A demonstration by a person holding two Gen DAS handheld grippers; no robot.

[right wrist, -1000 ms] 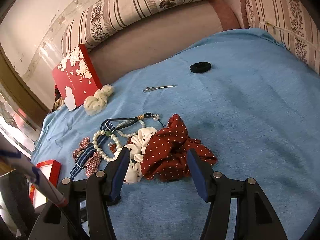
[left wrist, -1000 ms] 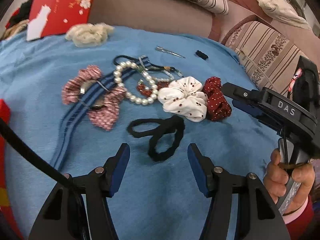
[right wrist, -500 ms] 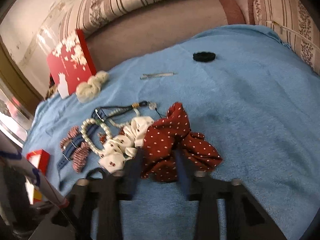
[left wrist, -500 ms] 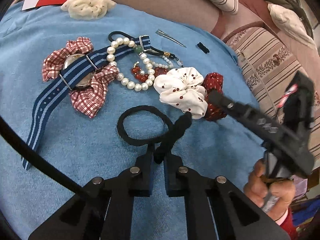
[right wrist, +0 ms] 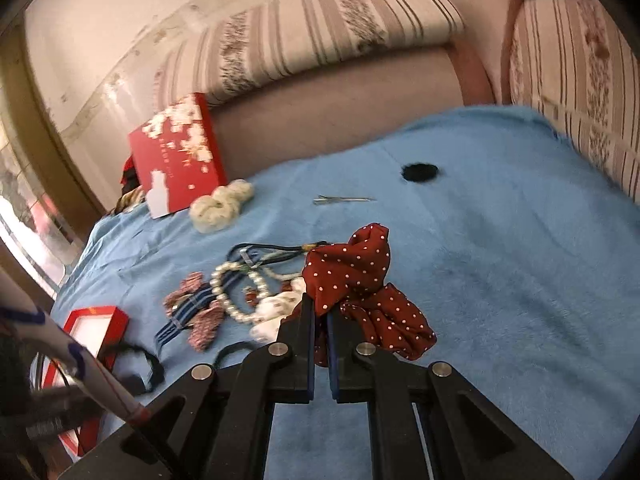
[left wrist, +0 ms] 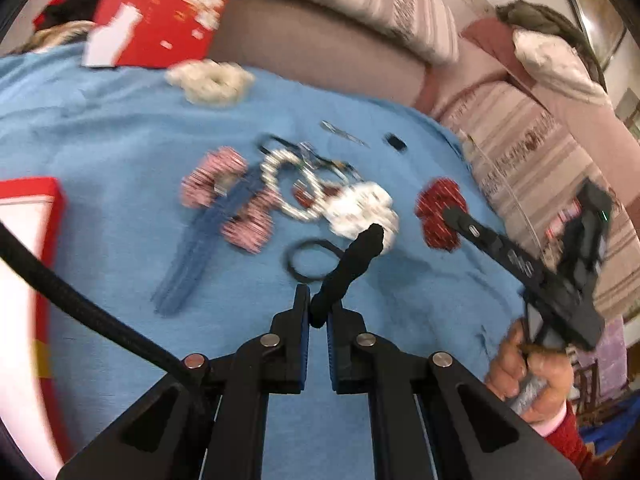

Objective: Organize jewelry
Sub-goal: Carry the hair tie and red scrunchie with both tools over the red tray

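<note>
My left gripper (left wrist: 318,312) is shut on a black hair tie (left wrist: 348,264) and holds it lifted above the blue blanket. My right gripper (right wrist: 320,316) is shut on a red polka-dot scrunchie (right wrist: 352,276), also lifted; it shows in the left wrist view (left wrist: 438,210). A white dotted scrunchie (left wrist: 362,210), a pearl bracelet (left wrist: 288,188), a plaid scrunchie (left wrist: 224,200) and a blue striped strap (left wrist: 200,244) lie in a heap on the blanket. A second black tie (left wrist: 308,260) lies just beyond my left fingertips.
An open red box (right wrist: 96,328) lies at the left edge. A red flowered lid (right wrist: 176,156) leans on the sofa back beside a cream scrunchie (right wrist: 220,204). A metal hair clip (right wrist: 344,199) and a small black tie (right wrist: 420,171) lie farther back.
Both grippers closed from open, the left on the black hair tie, the right on the red scrunchie. Both have since lifted, and the red scrunchie has come away from the white one.
</note>
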